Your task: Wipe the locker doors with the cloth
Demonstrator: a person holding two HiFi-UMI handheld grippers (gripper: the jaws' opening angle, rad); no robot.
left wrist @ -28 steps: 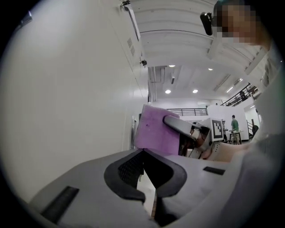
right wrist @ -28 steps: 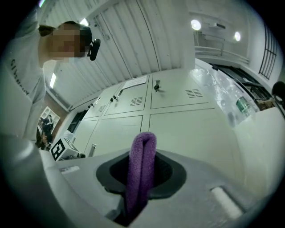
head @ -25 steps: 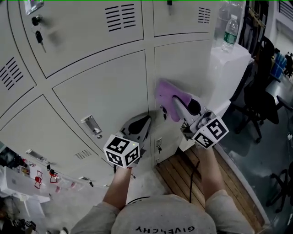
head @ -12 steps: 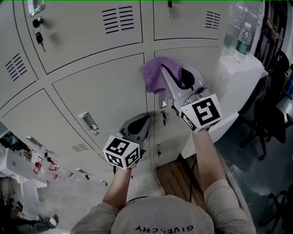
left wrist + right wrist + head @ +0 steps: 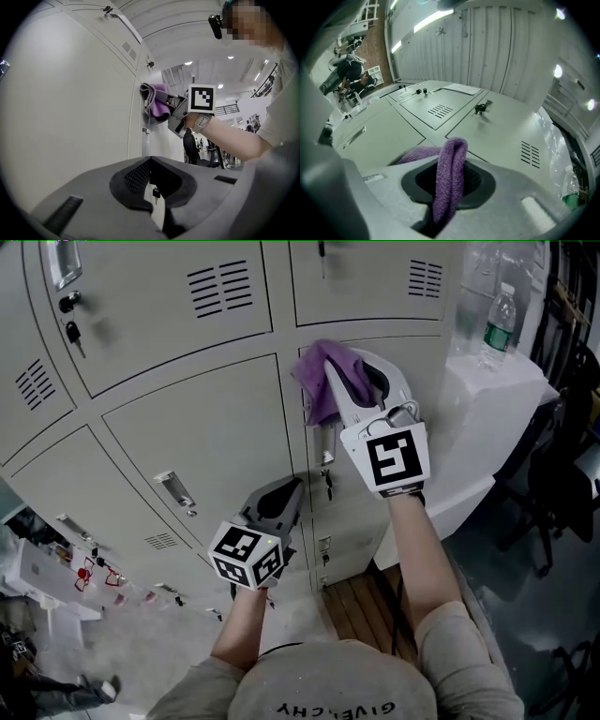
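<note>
A purple cloth (image 5: 323, 379) is pressed against the grey locker doors (image 5: 202, 427) at the top left corner of the right-hand door, beside the seam. My right gripper (image 5: 349, 381) is shut on the purple cloth (image 5: 450, 180), which folds up between its jaws. In the left gripper view the cloth (image 5: 157, 104) and the right gripper (image 5: 174, 104) show against the door face. My left gripper (image 5: 286, 491) hangs lower, near the seam and a small key lock (image 5: 328, 484), shut with nothing held; its jaws (image 5: 152, 187) meet close to the door.
A latch handle (image 5: 176, 491) sits on the middle door, keys (image 5: 71, 331) hang at the upper left. A white cabinet (image 5: 478, 418) with a water bottle (image 5: 497, 326) stands right of the lockers. Wooden floor boards (image 5: 361, 601) lie below; clutter on the floor at left.
My right gripper has carried the cloth up and to the left across the right-hand door, from its middle to its top left corner. The left gripper has stayed roughly in place.
</note>
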